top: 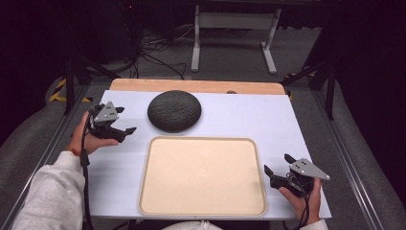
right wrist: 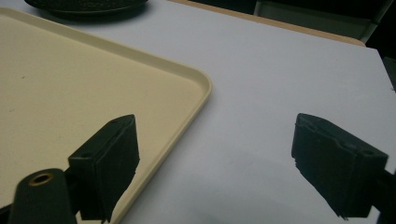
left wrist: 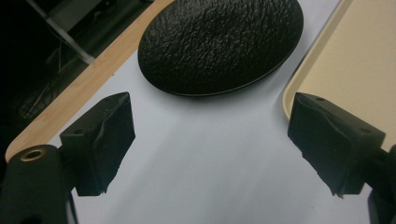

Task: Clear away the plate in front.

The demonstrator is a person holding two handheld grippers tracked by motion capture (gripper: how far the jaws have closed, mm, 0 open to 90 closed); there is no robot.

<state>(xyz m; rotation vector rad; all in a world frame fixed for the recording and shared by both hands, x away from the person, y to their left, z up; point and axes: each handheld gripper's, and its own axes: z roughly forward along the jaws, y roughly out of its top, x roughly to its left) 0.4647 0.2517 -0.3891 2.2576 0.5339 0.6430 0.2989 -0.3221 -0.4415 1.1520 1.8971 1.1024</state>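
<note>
A round black textured dish (top: 174,110) rests upside down on the white table at the back, just beyond a beige tray (top: 158,201). My left gripper (top: 125,120) hovers to the left of the dish, pointing toward it, open and holding nothing. In the left gripper view the dish (left wrist: 222,42) lies ahead between the spread jaws, with the tray's corner (left wrist: 345,56) at the right. My right gripper (top: 277,164) rests open beside the tray's right edge near the front. The right gripper view has the tray's corner (right wrist: 196,84) and bare table between its jaws.
A wooden strip (top: 196,86) runs along the table's far edge. Beyond it are a metal stand (top: 234,33) and cables on the floor. Aluminium rails flank both sides of the white table (top: 249,115).
</note>
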